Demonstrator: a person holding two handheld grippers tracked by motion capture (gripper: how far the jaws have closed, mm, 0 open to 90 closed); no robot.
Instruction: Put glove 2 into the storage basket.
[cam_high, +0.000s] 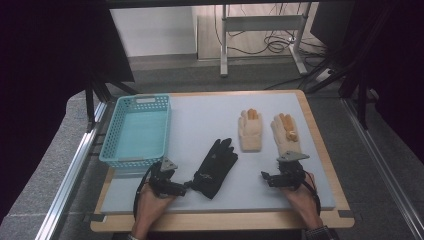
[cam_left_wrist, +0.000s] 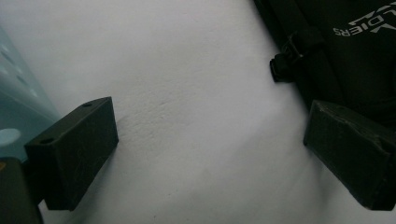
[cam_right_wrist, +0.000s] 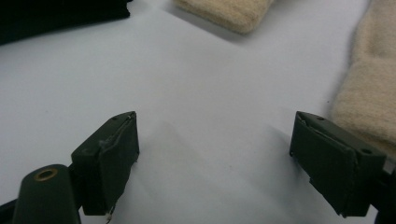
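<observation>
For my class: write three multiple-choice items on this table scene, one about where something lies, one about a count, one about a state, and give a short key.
1. Where is the basket?
A. at the table's left, beyond the left gripper
B. at the table's right edge
C. on top of the black glove

2. How many beige gloves lie on the table?
A. one
B. two
C. four

3. How do the right gripper's jaws stand?
A. shut on a glove
B. shut with nothing held
C. open with nothing between them

Key: 1 A, the high view shows it there. 2 B, a left beige glove and a right beige glove. 3 C, the right gripper view shows only bare table between them.
</observation>
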